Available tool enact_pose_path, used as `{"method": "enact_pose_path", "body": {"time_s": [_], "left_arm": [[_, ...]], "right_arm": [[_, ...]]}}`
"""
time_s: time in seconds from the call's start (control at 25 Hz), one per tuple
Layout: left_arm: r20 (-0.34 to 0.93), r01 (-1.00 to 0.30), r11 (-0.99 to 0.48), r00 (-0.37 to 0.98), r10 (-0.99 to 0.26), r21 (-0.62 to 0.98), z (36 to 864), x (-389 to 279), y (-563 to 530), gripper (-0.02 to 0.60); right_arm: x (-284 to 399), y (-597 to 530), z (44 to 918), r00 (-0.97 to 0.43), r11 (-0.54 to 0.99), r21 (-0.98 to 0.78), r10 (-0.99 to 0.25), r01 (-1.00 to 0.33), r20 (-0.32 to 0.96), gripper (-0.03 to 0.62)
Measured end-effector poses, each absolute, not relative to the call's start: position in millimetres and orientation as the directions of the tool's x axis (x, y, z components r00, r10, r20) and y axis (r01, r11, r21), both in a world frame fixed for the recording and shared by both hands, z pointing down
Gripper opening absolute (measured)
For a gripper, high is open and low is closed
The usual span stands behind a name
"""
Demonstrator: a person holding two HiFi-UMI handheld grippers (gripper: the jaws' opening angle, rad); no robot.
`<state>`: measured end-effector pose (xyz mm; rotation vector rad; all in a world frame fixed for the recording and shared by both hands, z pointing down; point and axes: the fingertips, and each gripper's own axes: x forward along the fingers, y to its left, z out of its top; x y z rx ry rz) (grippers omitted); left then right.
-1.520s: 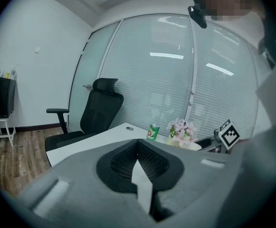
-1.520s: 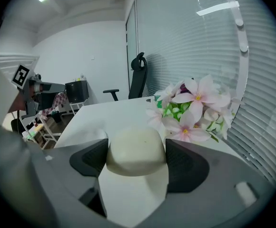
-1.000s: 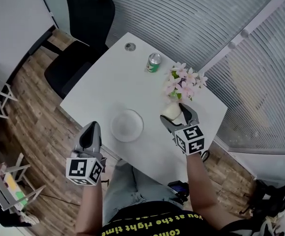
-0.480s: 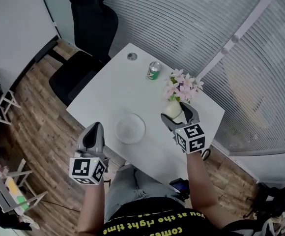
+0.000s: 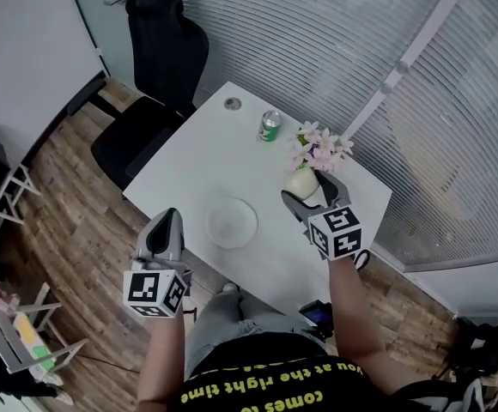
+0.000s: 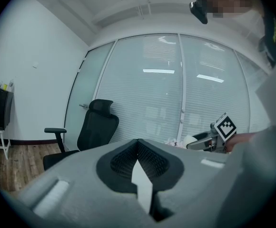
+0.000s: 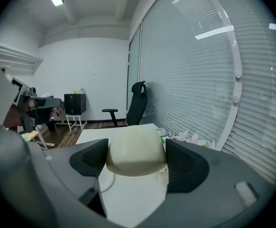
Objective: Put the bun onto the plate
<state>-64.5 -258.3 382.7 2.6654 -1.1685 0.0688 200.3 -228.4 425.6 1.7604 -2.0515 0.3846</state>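
Observation:
A pale cream bun [image 7: 135, 153] sits squeezed between the pads of my right gripper [image 7: 136, 159], which is shut on it. In the head view that gripper [image 5: 312, 196] hovers above the right side of the white table [image 5: 197, 157] with the bun [image 5: 301, 182] at its tips, to the right of the white plate [image 5: 233, 223]. My left gripper [image 5: 164, 230] is held off the table's near left edge, lower left of the plate. Its jaws [image 6: 139, 161] are pressed together with nothing in them.
A green can [image 5: 270, 125] stands at the far side of the table and pink flowers [image 5: 318, 152] stand just behind the bun. A black office chair [image 5: 159, 67] is at the far left corner. Slatted blinds [image 5: 335, 33] run behind the table. Wood floor lies on the left.
The head view has shifted, so the table sits a little farther up and right in the picture. Both grippers keep their places relative to the table; the bun stays gripped.

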Motion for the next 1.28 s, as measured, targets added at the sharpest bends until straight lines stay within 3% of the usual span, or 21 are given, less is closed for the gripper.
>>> {"method": "enact_pose_path", "body": {"time_s": [1.28], "left_arm": [[0.125, -0.767, -0.618, 0.639, -0.759, 0.173, 376, -92, -245, 0.0]], "right_arm": [[165, -232, 415, -0.214, 0.265, 0.047, -0.859, -0.963, 0.464, 0.385]]}}
